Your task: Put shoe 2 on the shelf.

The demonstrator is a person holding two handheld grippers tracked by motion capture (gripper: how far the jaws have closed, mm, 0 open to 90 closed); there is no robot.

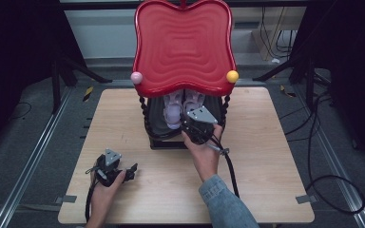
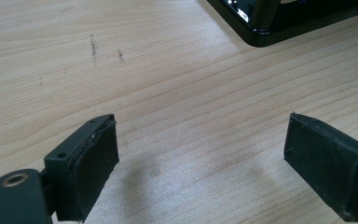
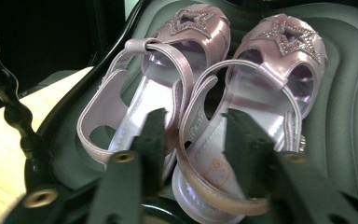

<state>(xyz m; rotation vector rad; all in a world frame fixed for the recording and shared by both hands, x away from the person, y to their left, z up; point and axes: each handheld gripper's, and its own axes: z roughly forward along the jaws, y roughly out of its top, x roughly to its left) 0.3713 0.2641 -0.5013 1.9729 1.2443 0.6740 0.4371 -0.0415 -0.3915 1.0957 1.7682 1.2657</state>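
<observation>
The task's things are a pair of pale lilac sandals (image 3: 214, 93) with a glossy, pearly finish, each with a glittering star on the toe band, an open toe, a thin strap across the instep and a looped heel strap. They lie side by side, toes pointing away from the person, on the dark ribbed lower shelf (image 3: 349, 107) of a small stand whose red wavy-edged top tray (image 1: 183, 45) hangs over them; the stand sits on the far middle of the wooden worktop (image 1: 266, 161). The right hand-held gripper (image 3: 193, 140) reaches in under the red tray at the sandals' heel ends. Its jaws stand partly open, one just at the inner edge of the left sandal (image 3: 144, 93), the other over the insole of the right sandal (image 3: 261, 93), so the right sandal's inner side strap runs between them; they do not seem to be squeezing it. The left hand-held gripper (image 2: 200, 163) rests low over the bare worktop, near the front left and well apart from the stand, jaws wide open and holding nothing.
</observation>
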